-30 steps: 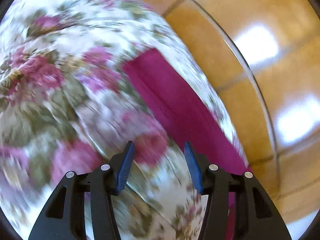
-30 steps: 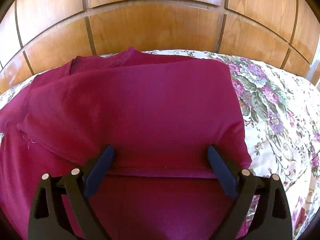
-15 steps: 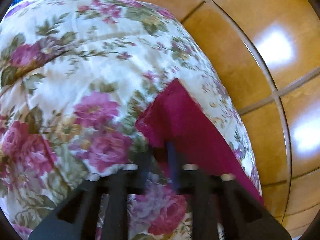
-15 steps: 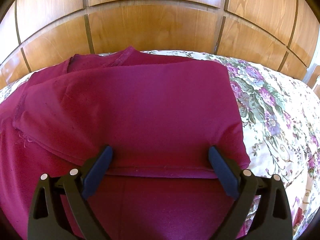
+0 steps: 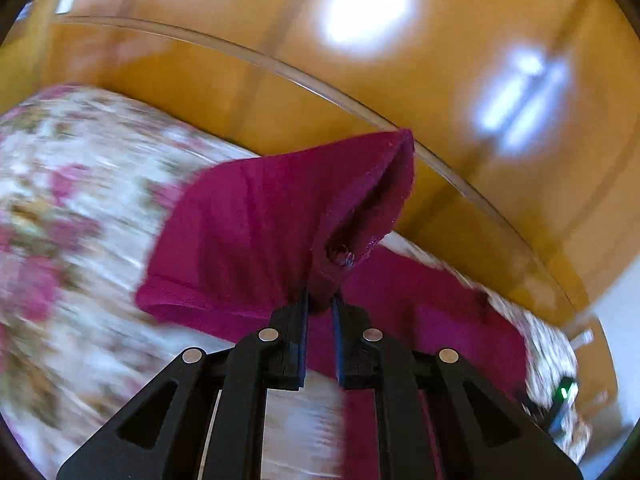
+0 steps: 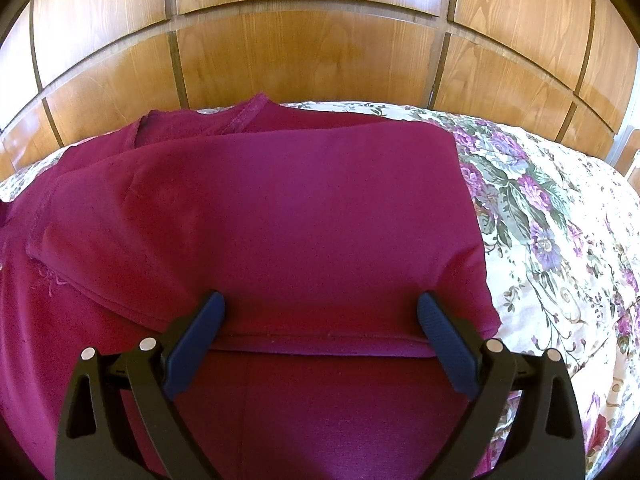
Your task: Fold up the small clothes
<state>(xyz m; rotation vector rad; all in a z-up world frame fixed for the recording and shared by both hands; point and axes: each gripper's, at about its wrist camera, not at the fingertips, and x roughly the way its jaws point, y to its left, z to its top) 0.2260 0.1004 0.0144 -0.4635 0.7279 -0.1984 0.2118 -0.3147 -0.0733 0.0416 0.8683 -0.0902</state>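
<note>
A magenta garment (image 6: 288, 216) lies partly folded on a floral bedspread (image 6: 560, 240). In the left wrist view my left gripper (image 5: 320, 300) is shut on a bunched corner of that garment (image 5: 260, 232) and holds it lifted off the bed, so the cloth hangs up in a peak. In the right wrist view my right gripper (image 6: 320, 312) stands wide open just above the garment's folded hem, its blue pads (image 6: 196, 336) on either side and nothing pinched between them.
A glossy wooden headboard or panel wall (image 6: 304, 60) runs along the far side of the bed. The floral bedspread (image 5: 72, 208) spreads left of the lifted cloth. A small dark device with a green light (image 5: 564, 394) sits at the far right.
My left gripper went from open over the bedspread to shut on the garment's corner, then swung up and rolled, lifting the cloth. The right gripper has stayed still.
</note>
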